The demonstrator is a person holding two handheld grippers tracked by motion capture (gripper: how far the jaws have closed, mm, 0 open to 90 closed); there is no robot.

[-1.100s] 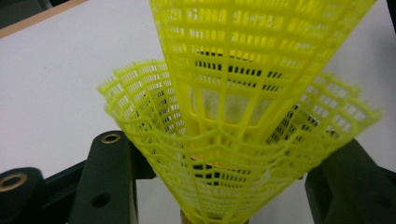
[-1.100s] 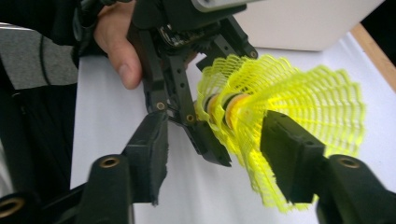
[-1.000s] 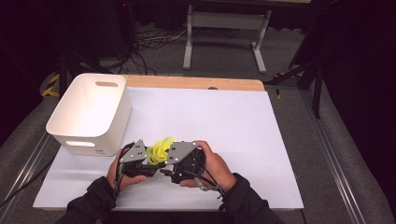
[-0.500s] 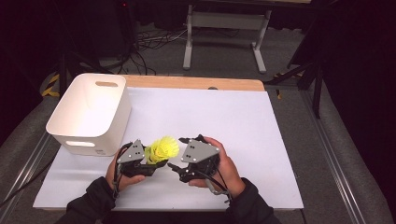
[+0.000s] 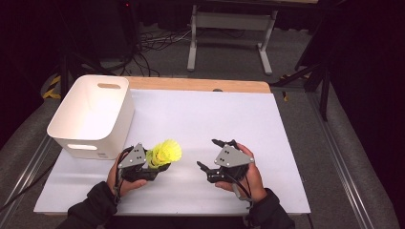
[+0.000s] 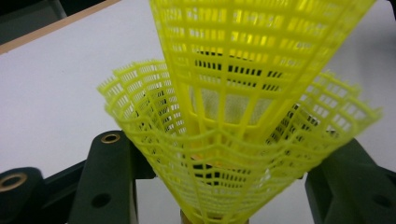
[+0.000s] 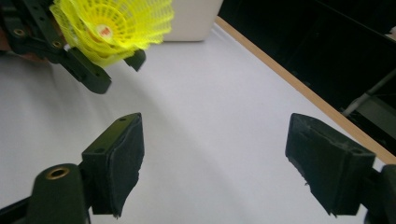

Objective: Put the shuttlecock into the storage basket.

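On the far left sits a white bin (image 5: pixel 90 114) on the white table (image 5: pixel 200 119). Just beside its near corner, my left gripper (image 5: pixel 157 168) squeezes the yellow shuttlecocks (image 5: pixel 165 152), so they sit a little above the table. In the left gripper view they (image 6: pixel 238 121) look like bright yellow plastic nets, one cone tucked inside another, flaring wide at the top and narrow down between my black jaws. In the right gripper view I see a small red mark inside them (image 7: pixel 112 23). My right gripper (image 5: pixel 210 155) is well apart from them. Its jaws have just been opening, stand wide, and hold nothing.
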